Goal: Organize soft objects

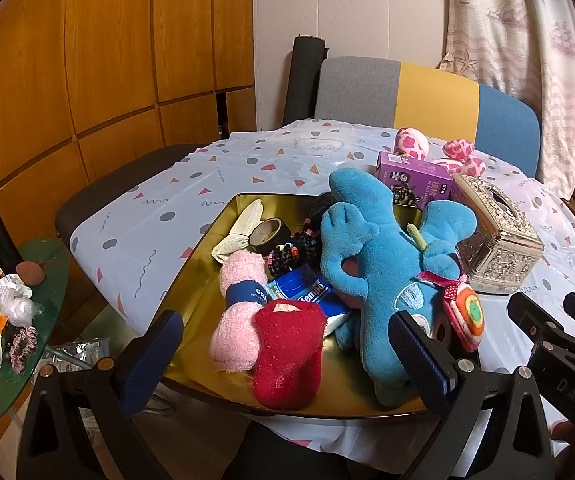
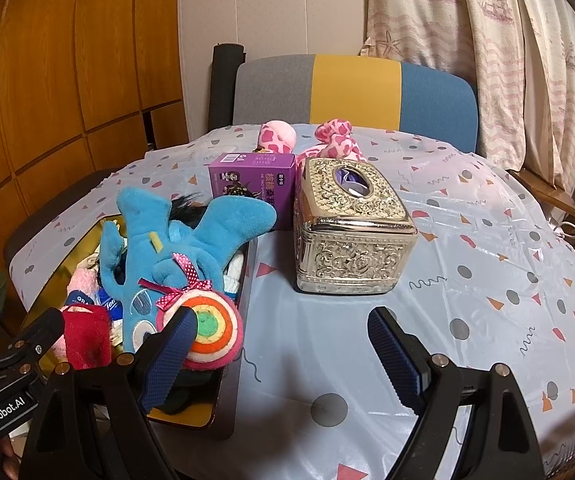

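Right wrist view shows the table [image 2: 487,280] under a patterned cloth, with broad bare cloth to the right of the gold tray [image 2: 223,396] and in front of the ornate metal tissue box [image 2: 351,232]; that box stands well apart from the tray's right rim, and a purple carton [image 2: 247,184] sits just behind the tray, touching the box's left side. The tray lies at the table's near-left corner, its near edge close to the table edge. Inside it the blue plush toy [image 1: 383,264] sprawls over the right half, wings spilling over the far rim and its rainbow lollipop [image 2: 211,332] hanging over the right rim. Left of the plush lie a red fuzzy sock [image 1: 287,356] and a pink rolled sock [image 1: 239,312], with a blue tissue packet [image 1: 311,292] between them and the plush. A pink spotted plush [image 2: 327,136] rests far behind the tray, near the chair. The right gripper [image 2: 283,356] hovers over bare cloth right of the tray, jaws wide apart and empty, its left finger overlapping the lollipop. The left gripper [image 1: 287,352] hangs above the tray's near edge, jaws spread wide around the socks, clamping nothing.
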Tool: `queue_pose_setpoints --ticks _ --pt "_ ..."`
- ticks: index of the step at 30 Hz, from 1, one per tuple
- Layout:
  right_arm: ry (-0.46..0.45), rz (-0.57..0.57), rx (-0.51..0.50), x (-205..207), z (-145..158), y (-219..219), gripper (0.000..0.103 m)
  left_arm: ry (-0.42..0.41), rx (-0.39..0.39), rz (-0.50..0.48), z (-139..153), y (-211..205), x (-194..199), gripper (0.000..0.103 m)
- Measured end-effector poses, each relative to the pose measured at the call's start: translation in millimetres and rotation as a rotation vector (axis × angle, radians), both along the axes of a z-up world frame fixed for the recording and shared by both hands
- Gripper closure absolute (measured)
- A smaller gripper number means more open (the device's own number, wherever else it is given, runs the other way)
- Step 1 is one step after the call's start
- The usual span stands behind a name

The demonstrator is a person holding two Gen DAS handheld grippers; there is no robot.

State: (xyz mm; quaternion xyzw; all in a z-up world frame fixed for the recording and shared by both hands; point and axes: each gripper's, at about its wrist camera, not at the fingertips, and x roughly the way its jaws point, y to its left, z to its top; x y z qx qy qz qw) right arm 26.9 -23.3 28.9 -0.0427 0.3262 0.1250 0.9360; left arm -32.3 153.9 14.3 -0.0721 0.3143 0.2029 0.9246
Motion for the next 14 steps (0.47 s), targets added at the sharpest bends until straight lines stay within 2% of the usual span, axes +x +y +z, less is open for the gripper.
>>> queue_pose_setpoints --ticks 6,10,12,14 --pt "0.003 -0.004 -0.001 0.8 -1.9 0.0 0.014 0.003 0.003 -0.012 0.0 0.0 1.5 0.000" --pt "0.011 -0.009 0.000 3.0 -4.2 -1.8 0.014 -0.018 0.020 -0.025 2.3 -0.6 0.4 0.006" --pt "0.015 -0.013 -0.001 5.0 -5.1 -3.4 0.014 -0.015 0.019 -0.027 2.7 0.5 1.2 0.005" --pt "0.021 -0.029 0.005 8.5 -5.6 -8.1 0.014 -0.008 0.005 -0.030 2.5 2.2 3.0 0.000"
